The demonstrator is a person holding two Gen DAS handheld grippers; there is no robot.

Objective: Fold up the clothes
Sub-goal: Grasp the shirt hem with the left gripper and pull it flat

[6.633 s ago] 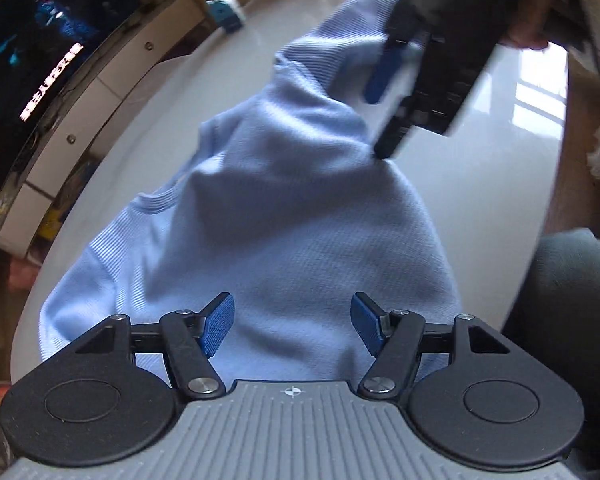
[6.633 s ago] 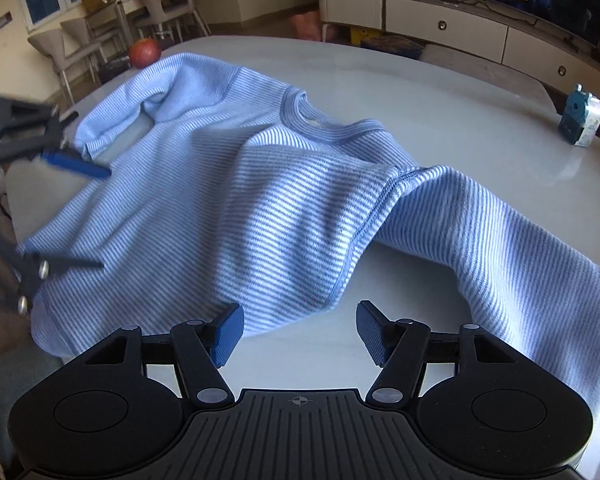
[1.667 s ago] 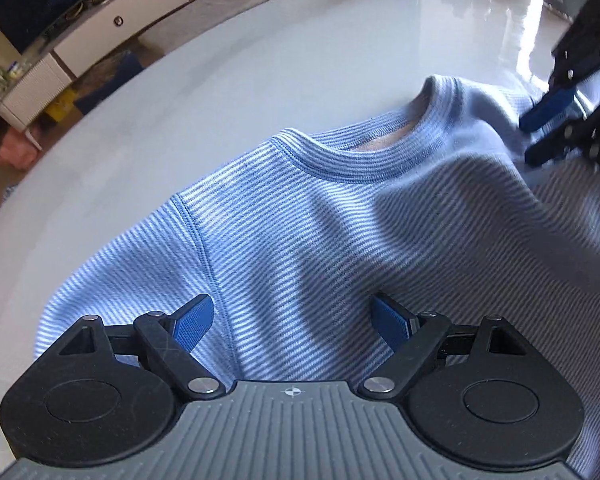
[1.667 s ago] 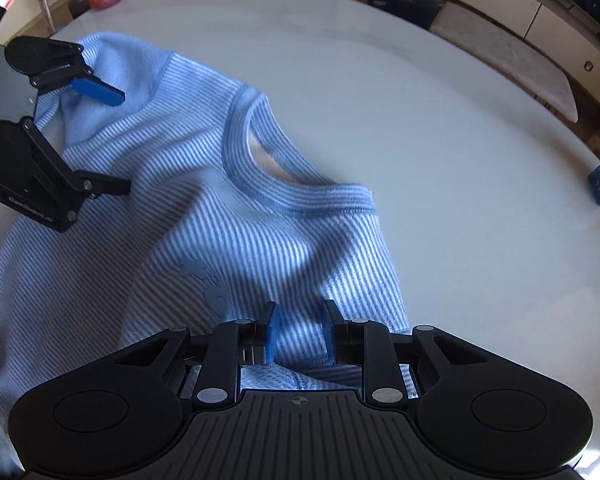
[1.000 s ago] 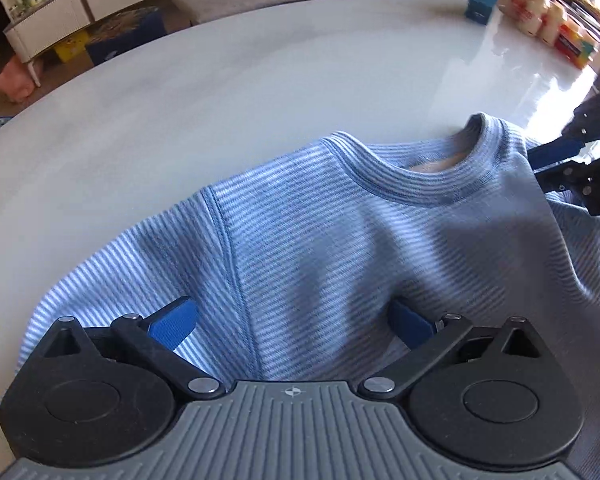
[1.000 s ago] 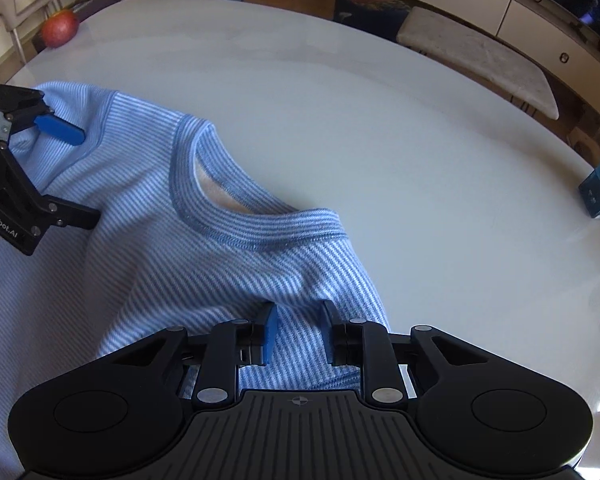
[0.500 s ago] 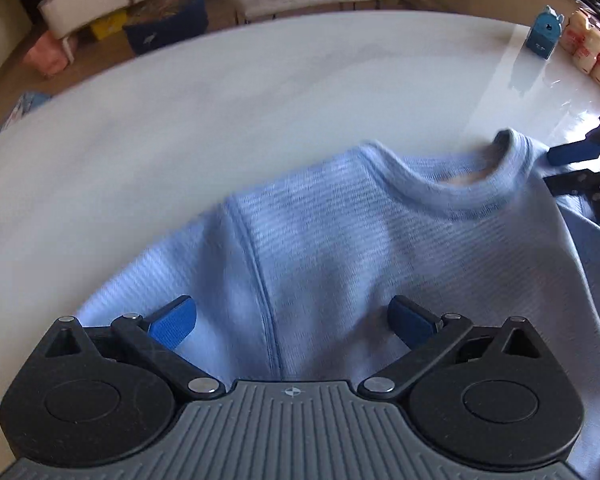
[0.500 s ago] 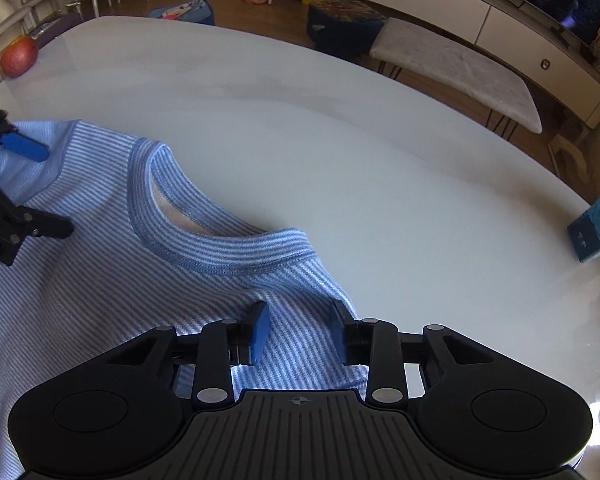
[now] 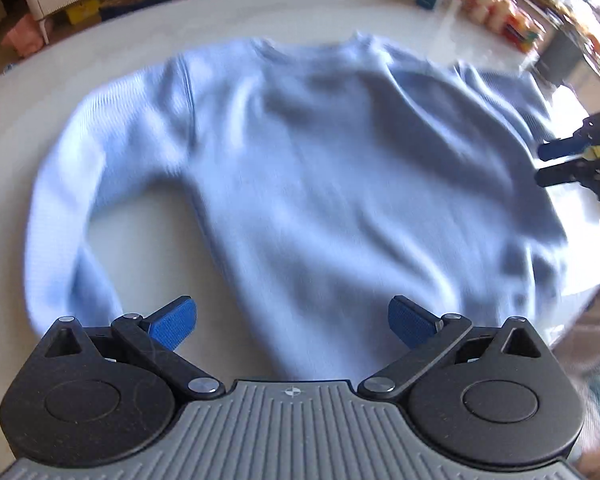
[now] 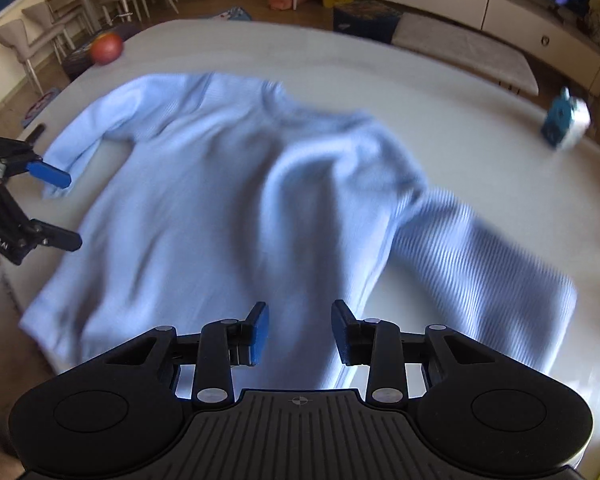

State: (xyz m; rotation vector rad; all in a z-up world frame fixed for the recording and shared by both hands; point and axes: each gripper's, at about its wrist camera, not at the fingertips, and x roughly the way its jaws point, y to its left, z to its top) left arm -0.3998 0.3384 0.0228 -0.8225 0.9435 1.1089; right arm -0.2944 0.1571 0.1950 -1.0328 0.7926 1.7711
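- Both grippers have pulled back from the neckline since half a second ago, so the whole pale blue ribbed long-sleeved sweater [image 9: 300, 184] now shows ahead of them, lying spread face up on the round glossy white table [image 9: 80, 52].
- Ahead of the left gripper [image 9: 292, 320], whose blue-padded fingers [image 9: 174, 322] are spread wide, lies the sweater's lower hem; nothing sits between the pads, and they touch no cloth.
- Jaws of the right gripper [image 10: 298, 332] stand narrowly apart with a clear gap, empty, above the cloth beside the right sleeve [image 10: 484, 280], which lies off to that gripper's right.
- From the right gripper's camera the left gripper shows far to the left, just beside the sweater's left cuff [image 10: 56, 160]; from the left camera the right gripper appears at the far right edge, cut off by the frame.
- Motion blur softens both views: the collar [image 9: 308, 46] and ribbing are hard to make out, and whether either gripper brushes the fabric underneath cannot be told.
- Beyond the sweater, far from the right gripper, a small blue and white carton [image 10: 564, 122] stands to the right and a red apple [image 10: 106, 48] to the left; a row of small bottles [image 9: 500, 16] stands far right of the left gripper.
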